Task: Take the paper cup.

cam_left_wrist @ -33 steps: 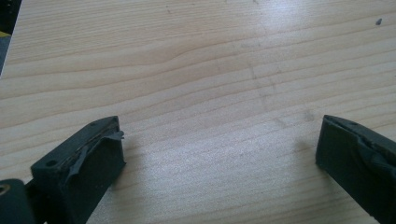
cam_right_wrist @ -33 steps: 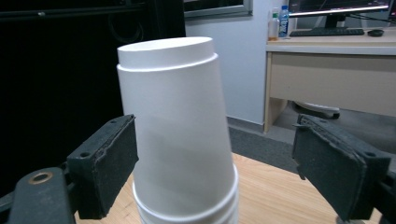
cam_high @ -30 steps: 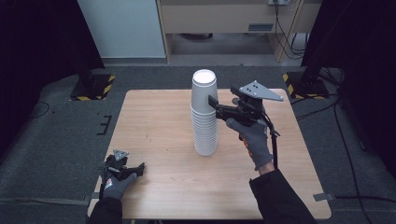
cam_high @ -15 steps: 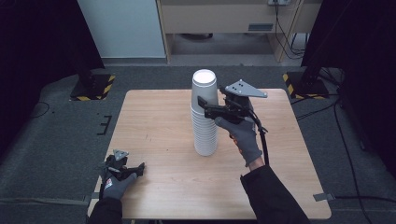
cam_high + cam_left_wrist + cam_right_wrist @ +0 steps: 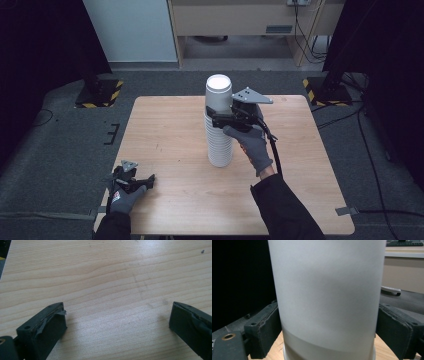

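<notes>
While straddling the top cup (image 5: 327, 290) of the stack (image 5: 219, 135) mid-table, right gripper (image 5: 216, 116) spread either side, probably to lift it; left gripper (image 5: 146, 180) open, idle at table (image 5: 165, 130) edge.

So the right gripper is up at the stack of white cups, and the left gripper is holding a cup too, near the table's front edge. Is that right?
Not quite. The left gripper holds nothing: the left gripper view shows its jaws wide apart over bare table. The rest stands: the right gripper is at the stack of white cups.
</notes>
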`<action>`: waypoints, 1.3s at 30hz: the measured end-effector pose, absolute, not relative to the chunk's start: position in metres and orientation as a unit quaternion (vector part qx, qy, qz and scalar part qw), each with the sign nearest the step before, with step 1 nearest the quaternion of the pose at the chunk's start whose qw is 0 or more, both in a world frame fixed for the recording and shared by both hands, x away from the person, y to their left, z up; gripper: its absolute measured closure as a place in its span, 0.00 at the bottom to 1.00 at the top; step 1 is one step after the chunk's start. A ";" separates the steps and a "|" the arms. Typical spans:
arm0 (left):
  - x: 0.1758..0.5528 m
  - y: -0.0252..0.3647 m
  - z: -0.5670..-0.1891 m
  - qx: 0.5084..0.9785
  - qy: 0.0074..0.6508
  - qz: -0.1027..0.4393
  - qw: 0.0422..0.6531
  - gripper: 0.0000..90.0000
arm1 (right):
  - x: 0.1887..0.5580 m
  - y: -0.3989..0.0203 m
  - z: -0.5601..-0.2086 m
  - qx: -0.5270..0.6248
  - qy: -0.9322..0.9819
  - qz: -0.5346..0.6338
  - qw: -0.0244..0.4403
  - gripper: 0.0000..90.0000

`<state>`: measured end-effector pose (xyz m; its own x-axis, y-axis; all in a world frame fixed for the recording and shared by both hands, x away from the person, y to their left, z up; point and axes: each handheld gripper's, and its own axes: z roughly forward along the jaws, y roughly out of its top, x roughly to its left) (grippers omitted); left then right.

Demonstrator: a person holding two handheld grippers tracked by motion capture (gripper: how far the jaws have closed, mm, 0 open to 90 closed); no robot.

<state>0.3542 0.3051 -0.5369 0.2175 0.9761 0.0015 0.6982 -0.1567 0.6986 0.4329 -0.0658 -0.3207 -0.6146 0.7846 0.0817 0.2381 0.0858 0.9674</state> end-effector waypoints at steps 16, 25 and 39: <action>0.354 0.305 -0.537 0.723 0.579 0.236 0.294 0.00 | 0.436 -0.062 -0.324 0.369 0.699 0.562 0.243 0.13; 0.354 0.305 -0.537 0.723 0.579 0.236 0.294 0.00 | 0.434 -0.064 -0.322 0.361 0.701 0.562 0.250 0.14; 0.354 0.305 -0.537 0.725 0.578 0.236 0.293 0.00 | 0.434 -0.064 -0.318 0.357 0.695 0.571 0.249 0.16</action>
